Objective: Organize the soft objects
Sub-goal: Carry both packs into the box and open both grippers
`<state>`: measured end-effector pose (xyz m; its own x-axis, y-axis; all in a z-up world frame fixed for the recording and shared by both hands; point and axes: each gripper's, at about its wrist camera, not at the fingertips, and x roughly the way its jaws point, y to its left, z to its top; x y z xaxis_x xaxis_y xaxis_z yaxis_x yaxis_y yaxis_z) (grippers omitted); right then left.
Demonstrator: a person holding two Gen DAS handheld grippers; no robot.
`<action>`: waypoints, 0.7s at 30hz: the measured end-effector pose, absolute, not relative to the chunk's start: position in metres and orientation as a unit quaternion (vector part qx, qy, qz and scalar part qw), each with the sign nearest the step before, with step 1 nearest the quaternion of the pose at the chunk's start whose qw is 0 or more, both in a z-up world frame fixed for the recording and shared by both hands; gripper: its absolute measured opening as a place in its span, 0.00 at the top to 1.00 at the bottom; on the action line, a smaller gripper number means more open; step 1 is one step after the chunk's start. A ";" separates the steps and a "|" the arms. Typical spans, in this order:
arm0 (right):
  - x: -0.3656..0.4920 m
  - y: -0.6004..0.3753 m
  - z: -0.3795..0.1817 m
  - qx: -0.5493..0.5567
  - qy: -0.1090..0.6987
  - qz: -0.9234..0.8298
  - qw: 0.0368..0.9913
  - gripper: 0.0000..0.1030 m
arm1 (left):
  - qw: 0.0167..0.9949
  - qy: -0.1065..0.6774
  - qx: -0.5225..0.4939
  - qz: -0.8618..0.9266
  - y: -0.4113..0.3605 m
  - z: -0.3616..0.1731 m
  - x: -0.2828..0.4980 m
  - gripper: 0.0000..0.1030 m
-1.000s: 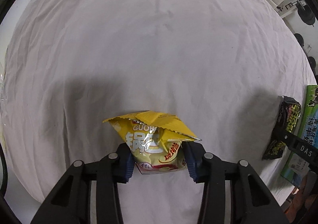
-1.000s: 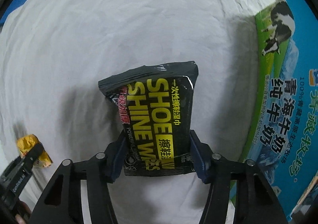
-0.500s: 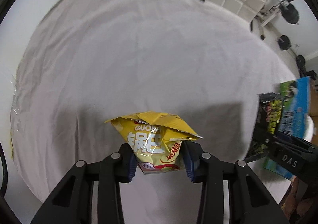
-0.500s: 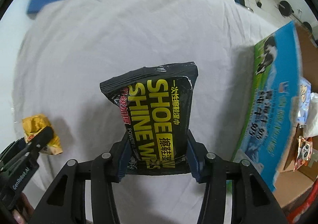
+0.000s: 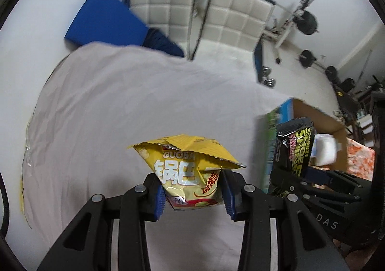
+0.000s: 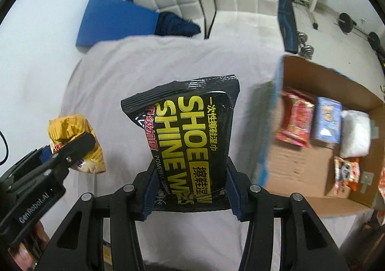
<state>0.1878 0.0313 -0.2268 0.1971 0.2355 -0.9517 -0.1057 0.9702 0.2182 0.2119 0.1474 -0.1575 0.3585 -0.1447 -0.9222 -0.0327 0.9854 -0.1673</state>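
My left gripper [image 5: 193,195] is shut on a yellow snack bag [image 5: 190,170] and holds it above the white bed sheet [image 5: 120,112]. My right gripper [image 6: 190,192] is shut on a black shoe-shine wipes pack [image 6: 190,136], also held above the sheet. The wipes pack shows at the right of the left wrist view [image 5: 292,150]. The yellow bag shows at the left of the right wrist view [image 6: 74,141]. An open cardboard box [image 6: 296,170] stands to the right, with several soft packs inside.
The box holds a red pack [image 6: 296,119], a blue pack [image 6: 327,119], a white bag [image 6: 355,134] and an orange pack [image 6: 346,172]. A blue mat [image 6: 115,22], padded white panels [image 5: 216,18] and gym weights [image 5: 305,22] lie beyond the bed.
Both grippers have risen and tilted up with their packs still held. The room beyond the bed and the open box's inside have come into view.
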 end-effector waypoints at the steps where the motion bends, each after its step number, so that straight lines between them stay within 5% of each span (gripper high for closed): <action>1: 0.182 0.019 -0.218 0.053 0.619 0.105 0.777 0.49 | 0.824 0.560 -0.075 -0.043 0.138 -0.148 0.210 0.65; 21: 0.107 -0.190 -0.140 0.129 0.577 0.019 0.806 0.49 | 0.824 0.540 -0.014 -0.173 -0.026 -0.110 0.201 0.65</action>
